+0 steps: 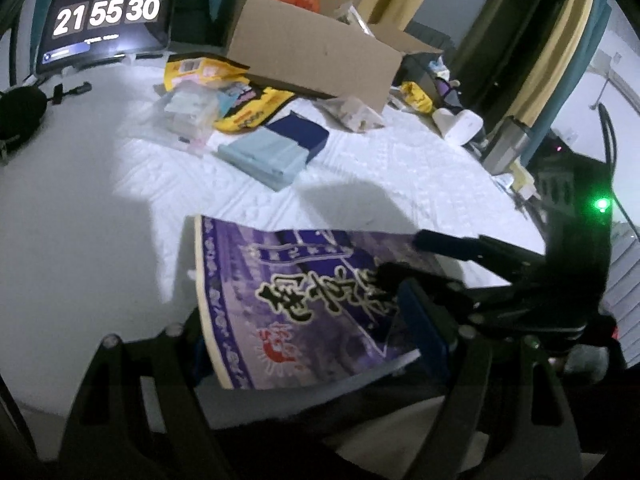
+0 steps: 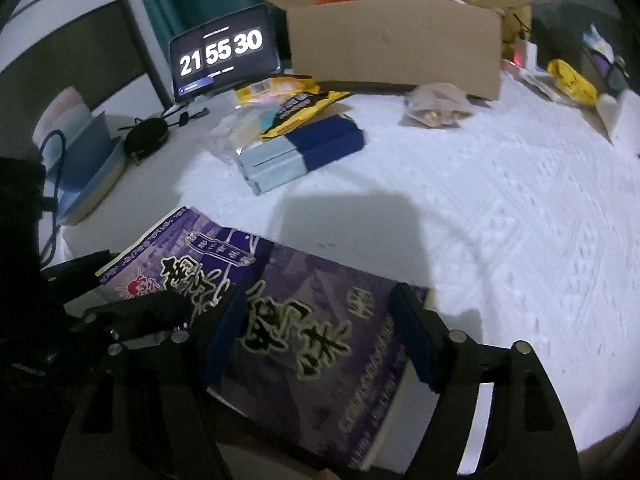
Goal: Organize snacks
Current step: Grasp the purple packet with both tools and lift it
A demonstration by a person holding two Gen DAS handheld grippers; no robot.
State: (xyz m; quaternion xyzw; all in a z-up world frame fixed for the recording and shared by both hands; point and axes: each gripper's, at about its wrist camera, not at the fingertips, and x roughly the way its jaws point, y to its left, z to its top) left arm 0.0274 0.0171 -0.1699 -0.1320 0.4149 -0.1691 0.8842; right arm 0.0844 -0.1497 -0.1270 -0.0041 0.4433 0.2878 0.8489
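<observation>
A: Entry, snack sorting. Where is the purple snack bag [image 1: 288, 280] relative to the left gripper [image 1: 308, 336]?

B: Directly between its fingers, printed face up. One long edge runs up past the left pad [image 1: 198, 354]; the right pad [image 1: 420, 320] sits over the bag's opposite side. Jaws stand wide.

A: Clamped?

B: Cannot tell. The picture is dim and the pad contact is not resolved.

A: Right gripper [image 2: 318, 336]?

B: Jaws spread, not gripping. Both blue pads lie over the bag's face, and the bag reaches out past each pad, so nothing is pinched between them. From its camera the bag starts under the fingers and runs ahead and to the left, where the other tool's dark fingers cover that end.

A: Supporting surface?

B: White quilted mattress [image 1: 400, 168]; the bag's far end looks to rest on it.

A: Ahead of the tools?

B: A two-tone blue box [image 1: 276, 148], well apart from the bag. Beyond it, yellow snack packets [image 1: 200, 68] just beside an open cardboard box [image 1: 316, 56]. Far left, a tablet showing a clock [image 1: 108, 16]
</observation>
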